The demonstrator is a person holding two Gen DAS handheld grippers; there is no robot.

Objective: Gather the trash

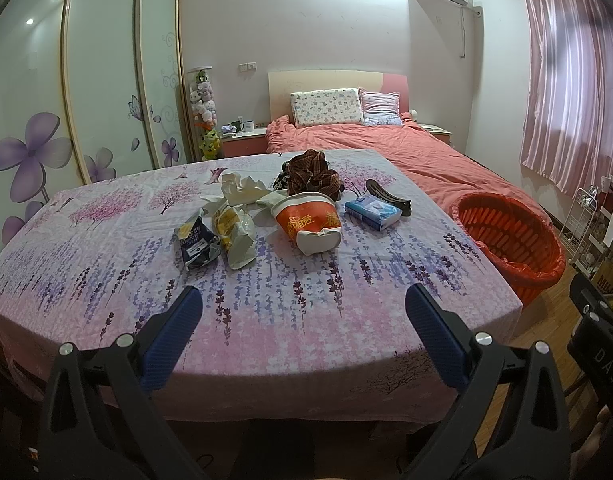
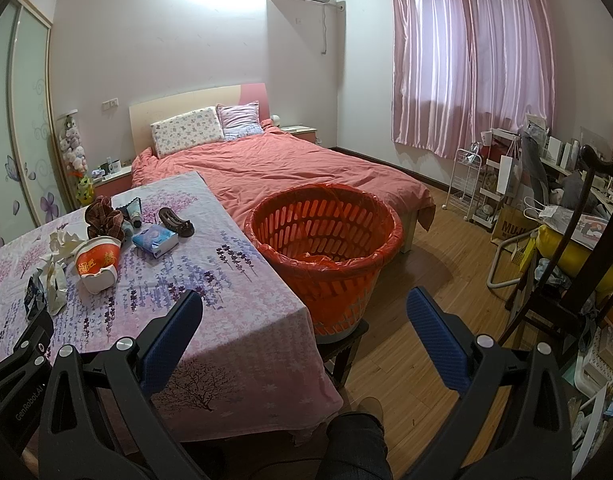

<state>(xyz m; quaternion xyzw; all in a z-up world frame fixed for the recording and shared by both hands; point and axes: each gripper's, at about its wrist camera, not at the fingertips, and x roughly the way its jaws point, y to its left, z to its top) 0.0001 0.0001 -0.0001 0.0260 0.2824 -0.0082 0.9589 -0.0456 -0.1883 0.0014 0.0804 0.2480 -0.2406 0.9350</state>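
On the flowered tablecloth (image 1: 306,312) lies trash: a crushed orange-and-white paper cup (image 1: 308,222), a dark snack bag (image 1: 196,242), a yellow wrapper (image 1: 234,236) and crumpled tissues (image 1: 242,188). The cup also shows in the right wrist view (image 2: 96,264). An orange bin (image 2: 326,236) lined with a red bag stands right of the table, also in the left wrist view (image 1: 506,236). My left gripper (image 1: 302,308) is open and empty over the table's near part. My right gripper (image 2: 306,312) is open and empty, near the table's right edge and the bin.
A blue tissue pack (image 1: 372,210), a dark hair clip (image 1: 386,194), a brown plaid cloth (image 1: 312,172) and a tube (image 2: 135,212) lie further back on the table. A pink bed (image 2: 286,168) stands behind. A chair (image 2: 578,248), shelves and clutter fill the right side.
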